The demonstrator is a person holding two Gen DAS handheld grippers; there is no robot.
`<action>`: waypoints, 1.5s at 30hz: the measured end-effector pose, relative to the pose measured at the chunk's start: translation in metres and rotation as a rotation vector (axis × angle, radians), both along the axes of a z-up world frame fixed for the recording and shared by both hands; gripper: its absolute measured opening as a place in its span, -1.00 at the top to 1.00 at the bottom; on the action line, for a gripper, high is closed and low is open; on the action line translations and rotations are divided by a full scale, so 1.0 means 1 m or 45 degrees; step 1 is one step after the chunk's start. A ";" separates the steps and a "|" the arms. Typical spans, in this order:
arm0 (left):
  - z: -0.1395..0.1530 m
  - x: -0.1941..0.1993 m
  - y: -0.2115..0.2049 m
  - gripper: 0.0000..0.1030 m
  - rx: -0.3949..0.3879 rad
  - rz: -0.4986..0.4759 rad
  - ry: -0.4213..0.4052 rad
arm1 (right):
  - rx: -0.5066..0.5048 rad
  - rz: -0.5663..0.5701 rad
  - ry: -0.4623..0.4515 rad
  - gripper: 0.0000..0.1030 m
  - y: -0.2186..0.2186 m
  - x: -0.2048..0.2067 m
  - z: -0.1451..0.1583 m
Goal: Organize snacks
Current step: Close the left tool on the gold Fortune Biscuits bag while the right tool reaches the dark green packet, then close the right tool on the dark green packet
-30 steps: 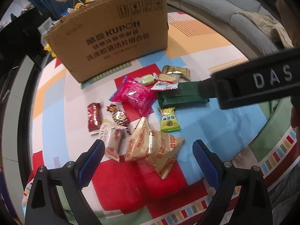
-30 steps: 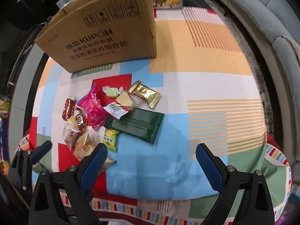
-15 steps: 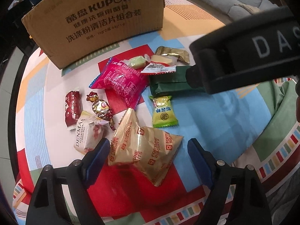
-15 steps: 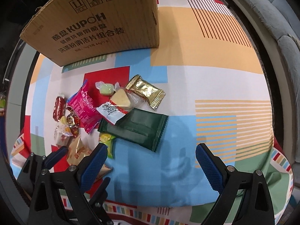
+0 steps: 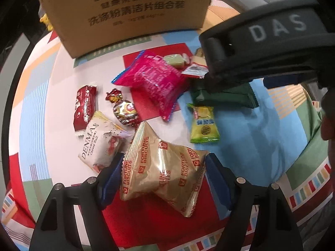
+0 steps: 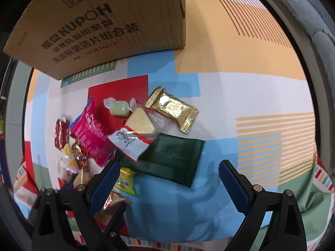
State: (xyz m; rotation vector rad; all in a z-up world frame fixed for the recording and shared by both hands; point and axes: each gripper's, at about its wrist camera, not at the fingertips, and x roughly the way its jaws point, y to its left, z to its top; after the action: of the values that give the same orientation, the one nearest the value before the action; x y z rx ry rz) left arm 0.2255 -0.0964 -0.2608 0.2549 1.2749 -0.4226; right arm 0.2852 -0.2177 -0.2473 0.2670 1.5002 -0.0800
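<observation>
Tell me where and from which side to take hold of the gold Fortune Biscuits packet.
Grip the Fortune Biscuits packet across its puffy middle, coming from above, with one pad on each long side. It lies flat on the tablecloth, so only a top-down pinch gets around it. The left tongs already straddle it and have just been closing, pads probably not yet pressing. Avoid the thin crimped ends, which would likely slip.

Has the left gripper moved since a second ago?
Yes. The left gripper has come down toward the tablecloth, and its jaws have just been closing around the Fortune Biscuits packet, which now lies between them.
</observation>
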 end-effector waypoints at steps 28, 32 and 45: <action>0.009 -0.009 0.021 -0.09 -0.021 0.054 -0.051 | -0.036 0.004 0.020 -0.17 0.027 0.021 -0.010; 0.014 -0.009 0.016 -0.07 -0.015 0.064 -0.063 | -0.033 0.021 -0.009 0.53 0.029 0.016 0.002; 0.027 -0.010 0.022 -0.06 -0.016 0.089 -0.078 | 0.057 0.003 -0.057 0.81 0.017 -0.003 0.020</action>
State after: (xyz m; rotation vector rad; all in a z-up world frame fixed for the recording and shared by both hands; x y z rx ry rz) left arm 0.2150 -0.0742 -0.2335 0.2112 1.2171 -0.3605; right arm 0.2821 -0.2011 -0.2271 0.3010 1.4591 -0.0384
